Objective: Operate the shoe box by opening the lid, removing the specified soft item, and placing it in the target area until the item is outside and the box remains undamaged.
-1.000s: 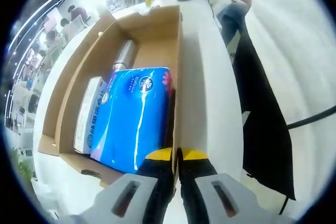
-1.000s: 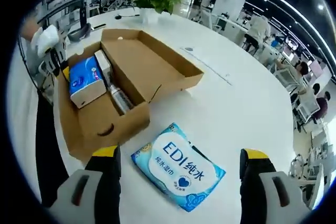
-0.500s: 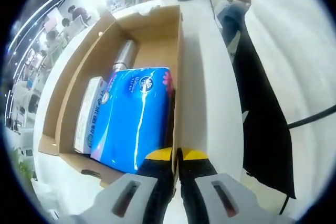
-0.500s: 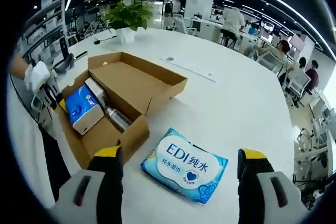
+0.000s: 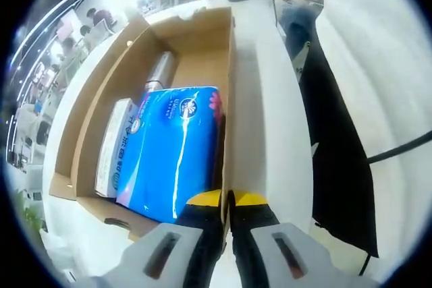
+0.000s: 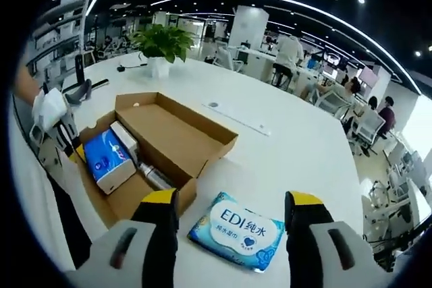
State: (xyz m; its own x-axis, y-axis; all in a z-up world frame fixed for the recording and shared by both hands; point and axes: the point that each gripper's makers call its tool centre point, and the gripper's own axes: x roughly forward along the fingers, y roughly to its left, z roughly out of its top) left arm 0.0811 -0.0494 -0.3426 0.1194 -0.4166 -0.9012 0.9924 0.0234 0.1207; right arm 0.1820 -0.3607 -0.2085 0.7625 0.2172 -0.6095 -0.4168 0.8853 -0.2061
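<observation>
Right gripper (image 6: 229,208) has drawn back, jaws now narrower yet empty, from the wet-wipes pack (image 6: 235,230) lying on the table (image 6: 290,146) beside the shoe box (image 6: 177,141) — left gripper (image 5: 227,199) stays clamped on the box wall, steadying it.

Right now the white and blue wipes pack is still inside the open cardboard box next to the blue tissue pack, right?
Not quite. The wipes pack is out of the box, lying on the white table beside it, as the right gripper view shows. The box is open, and the blue tissue pack is inside it.
</observation>
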